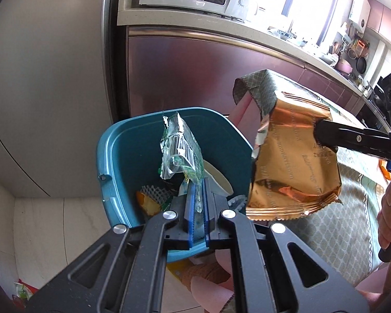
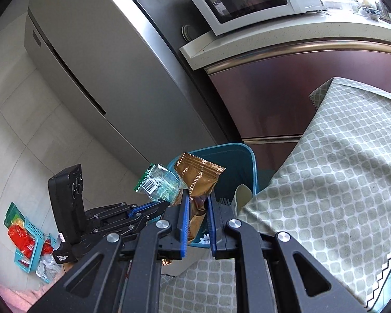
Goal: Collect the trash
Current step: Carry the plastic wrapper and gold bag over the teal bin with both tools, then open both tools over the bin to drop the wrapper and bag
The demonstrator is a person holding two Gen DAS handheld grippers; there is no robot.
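Clamped clear wrapper (image 1: pixel 181 154) above teal bin (image 1: pixel 112 161) holding scraps.

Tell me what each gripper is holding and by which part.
Left gripper: clear green-printed wrapper, pinched at its lower end. Right gripper: copper foil bag, pinched near one edge.

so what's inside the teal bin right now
In the teal bin: a white foam net, an orange scrap and a pale curved piece. The held clear wrapper and gripper hide the rest.

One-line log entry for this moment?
left gripper: shut on clear-green wrapper over teal bin | right gripper: shut on gold wrapper | neither dropped
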